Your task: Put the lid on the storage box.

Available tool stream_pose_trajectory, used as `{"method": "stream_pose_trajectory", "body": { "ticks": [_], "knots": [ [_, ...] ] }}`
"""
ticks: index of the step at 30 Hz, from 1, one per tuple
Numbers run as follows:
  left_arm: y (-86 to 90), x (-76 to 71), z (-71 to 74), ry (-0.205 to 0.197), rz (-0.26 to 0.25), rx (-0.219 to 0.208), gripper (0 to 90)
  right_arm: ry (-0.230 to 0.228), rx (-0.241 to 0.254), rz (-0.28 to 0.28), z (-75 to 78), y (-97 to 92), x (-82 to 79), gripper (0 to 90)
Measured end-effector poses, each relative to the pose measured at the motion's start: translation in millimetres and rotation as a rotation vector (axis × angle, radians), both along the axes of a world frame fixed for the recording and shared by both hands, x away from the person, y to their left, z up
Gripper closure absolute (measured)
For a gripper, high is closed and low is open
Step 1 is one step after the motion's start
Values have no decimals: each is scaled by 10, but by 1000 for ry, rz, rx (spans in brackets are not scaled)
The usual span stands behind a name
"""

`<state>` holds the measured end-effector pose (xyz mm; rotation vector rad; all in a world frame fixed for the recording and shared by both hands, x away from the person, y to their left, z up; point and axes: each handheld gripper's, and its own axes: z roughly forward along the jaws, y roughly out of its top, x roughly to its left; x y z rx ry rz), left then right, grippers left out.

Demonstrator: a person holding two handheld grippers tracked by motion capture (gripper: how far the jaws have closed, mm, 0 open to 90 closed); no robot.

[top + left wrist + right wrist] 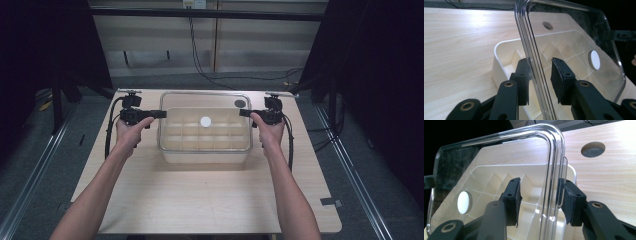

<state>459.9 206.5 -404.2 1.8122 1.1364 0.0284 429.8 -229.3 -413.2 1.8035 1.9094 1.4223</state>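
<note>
Two forearms are reaching in from the near edge of the bench (200,200), one hand on each tool. The left gripper (159,114) is straddling the left edge of a clear lid (205,107), and the right gripper (245,112) is straddling the right edge. In the left gripper view one pad is sitting against the rim while the other is standing a little off it, so these tongs look parted around the lid (574,50) rather than clamped. In the right gripper view both pads are likewise flanking the rim of the lid (499,157) with a gap showing on one side; whether any pad is pressing there, I cannot tell.

The two-sided hold is probably meant to keep the wide lid level. It is lying over or just above one cream divided tray (205,145) in the middle of the bench, slightly toward the far edge.

One white round disc (205,121) is marking the lid's centre. One dark round hole (240,103) is showing in the bench near the far right corner.
</note>
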Motion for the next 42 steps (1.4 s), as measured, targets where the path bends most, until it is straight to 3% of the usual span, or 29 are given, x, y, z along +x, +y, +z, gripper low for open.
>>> {"method": "stream_pose_trajectory", "body": {
  "ticks": [3,11,19,24,30,42],
  "knots": [
    [-2,16,-24,3,12,13,689,4,-10,1,-14,6,15,536],
    [3,67,-135,39,12,-5,687,37,-23,-21,-114,36,78,500],
    [-18,126,-257,69,16,-7,656,74,-99,-48,-192,146,135,411],
    [-23,121,-285,80,30,-33,655,71,-104,-47,-203,148,133,407],
    [-21,139,-328,93,16,-9,633,83,-113,-38,-245,161,143,389],
    [-34,168,-411,123,19,-2,608,108,-98,-32,-346,164,160,375]
  ]
}}
